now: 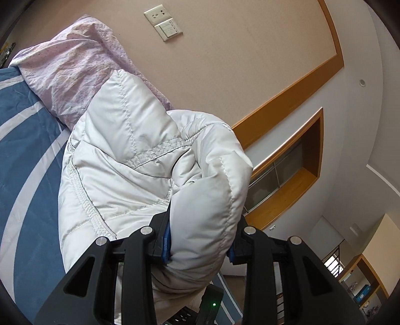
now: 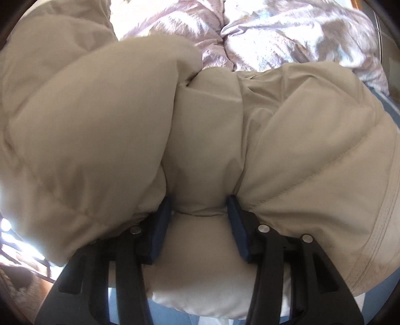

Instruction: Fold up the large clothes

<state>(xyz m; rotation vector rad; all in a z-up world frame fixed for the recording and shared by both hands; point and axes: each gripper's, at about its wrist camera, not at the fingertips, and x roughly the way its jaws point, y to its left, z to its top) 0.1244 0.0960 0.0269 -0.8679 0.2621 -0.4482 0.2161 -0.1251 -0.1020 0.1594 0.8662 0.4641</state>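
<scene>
— On the left wrist view, what shows?
— The left tool (image 1: pixel 200 240) is clamped on a puffy fold of a white quilted jacket (image 1: pixel 125 155), blue pads pressing both sides. The jacket is lifted off a bed with a blue and white striped cover (image 1: pixel 22 155); a lilac pillow (image 1: pixel 70 75) lies behind it, against a pink wall with a socket plate (image 1: pixel 162 21).
— And the right wrist view?
— The right tool (image 2: pixel 200 217) is clamped on a thick bunch of the same jacket (image 2: pixel 100 125), which fills nearly the whole view. A crumpled lilac quilt (image 2: pixel 287 32) lies beyond it on the bed.
</scene>
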